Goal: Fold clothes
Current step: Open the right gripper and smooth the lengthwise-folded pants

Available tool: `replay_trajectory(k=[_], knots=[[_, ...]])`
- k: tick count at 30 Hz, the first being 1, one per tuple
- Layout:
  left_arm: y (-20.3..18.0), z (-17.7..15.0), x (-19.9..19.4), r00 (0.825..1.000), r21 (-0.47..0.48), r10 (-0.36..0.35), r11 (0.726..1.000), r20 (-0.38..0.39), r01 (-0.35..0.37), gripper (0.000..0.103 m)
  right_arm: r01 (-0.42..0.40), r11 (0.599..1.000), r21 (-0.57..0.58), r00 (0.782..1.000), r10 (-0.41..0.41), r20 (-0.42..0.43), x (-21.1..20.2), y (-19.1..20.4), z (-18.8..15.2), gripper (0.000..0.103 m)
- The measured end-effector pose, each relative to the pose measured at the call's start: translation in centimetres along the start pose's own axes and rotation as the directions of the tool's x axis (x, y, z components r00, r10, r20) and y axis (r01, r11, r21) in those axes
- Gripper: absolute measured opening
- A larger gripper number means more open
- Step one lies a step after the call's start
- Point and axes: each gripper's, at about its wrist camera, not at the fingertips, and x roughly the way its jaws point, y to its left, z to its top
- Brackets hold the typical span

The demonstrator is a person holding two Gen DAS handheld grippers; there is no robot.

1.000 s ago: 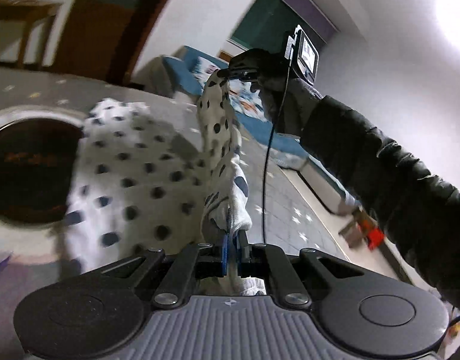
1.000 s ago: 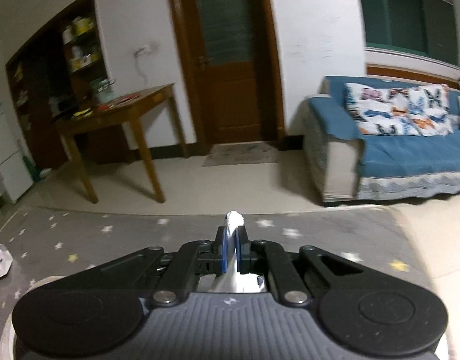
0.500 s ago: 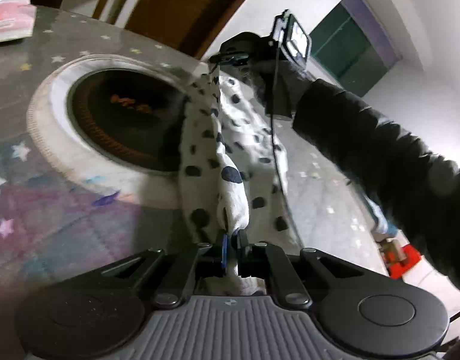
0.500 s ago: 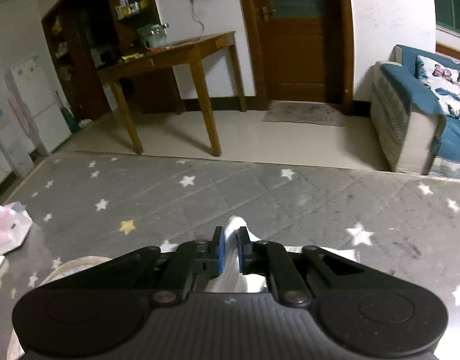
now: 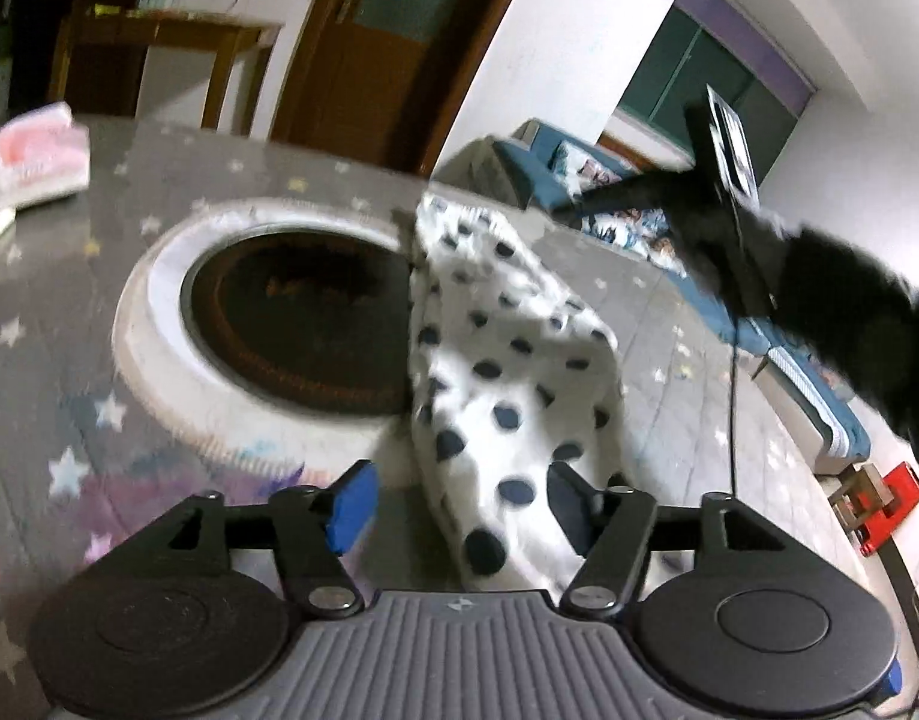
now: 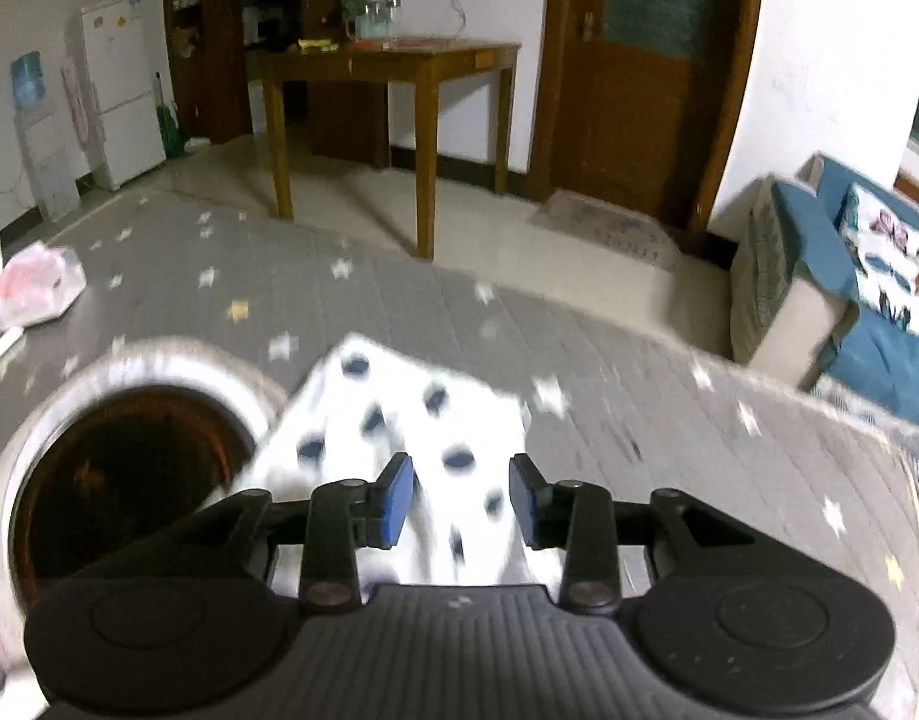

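A white garment with dark polka dots (image 5: 507, 360) lies folded on the grey star-patterned mat, beside a round white-rimmed dark disc. My left gripper (image 5: 459, 501) is open, its blue pads on either side of the garment's near end. In the right wrist view the same garment (image 6: 399, 414) lies just beyond my right gripper (image 6: 462, 498), which is open and empty above it. The right gripper and the dark-sleeved arm (image 5: 849, 324) also show at the upper right of the left wrist view.
A round white-rimmed disc (image 5: 159, 324) with a dark centre lies left of the garment, also in the right wrist view (image 6: 15, 456). A pink-white bag (image 6: 33, 282) lies on the mat's far left. A wooden table (image 6: 399, 60), a door and a blue sofa (image 6: 879, 324) stand beyond the mat.
Both grippers were shut on the garment and held it up; both have now opened and the garment lies on the mat. The right gripper has drawn away to the right.
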Motion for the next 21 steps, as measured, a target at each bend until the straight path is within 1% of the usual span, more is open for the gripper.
replay_trajectory(k=[2,4,7,10,12,14,17,21], knots=[[-1.1,0.4,0.2,1.000,0.013,-0.015,1.000,0.012,0.015,0.074,-0.008,1.000,0.009,1.000,0.008,-0.017,-1.0,-0.8,-2.1,0.035],[-2.2,0.6,0.9,0.999,0.025,-0.032,0.999,0.010,0.032,0.080,-0.016,1.000,0.015,0.999,0.017,-0.035,-1.8,-1.4,-4.4,0.035],[-3.9,1.0,1.9,0.998,0.042,-0.056,0.998,0.008,0.056,0.082,-0.025,0.999,0.022,0.998,0.026,-0.061,-2.3,-2.3,-7.1,0.035],[-5.5,1.2,3.4,0.996,0.052,-0.088,0.995,-0.020,0.089,0.085,-0.049,0.998,0.033,0.996,0.051,-0.074,-2.3,-2.5,-8.8,0.035],[-6.1,1.0,4.3,0.996,0.066,-0.082,0.994,-0.041,0.084,0.085,-0.072,0.997,0.032,0.995,0.074,-0.070,-2.4,-2.2,-9.7,0.035],[-6.7,0.8,5.2,0.995,0.080,-0.073,0.994,-0.062,0.077,0.085,-0.118,0.993,0.025,0.991,0.119,-0.064,-2.1,-1.5,-10.0,0.035],[-6.5,0.2,6.2,0.995,0.084,-0.027,0.996,-0.099,0.035,0.085,-0.168,0.986,0.017,0.985,0.169,-0.037,-1.7,-0.3,-9.6,0.035],[-5.7,-0.6,6.9,0.990,0.079,0.034,0.997,-0.137,-0.023,0.084,-0.265,0.962,0.059,0.964,0.264,0.031,-1.8,0.6,-8.1,0.035]])
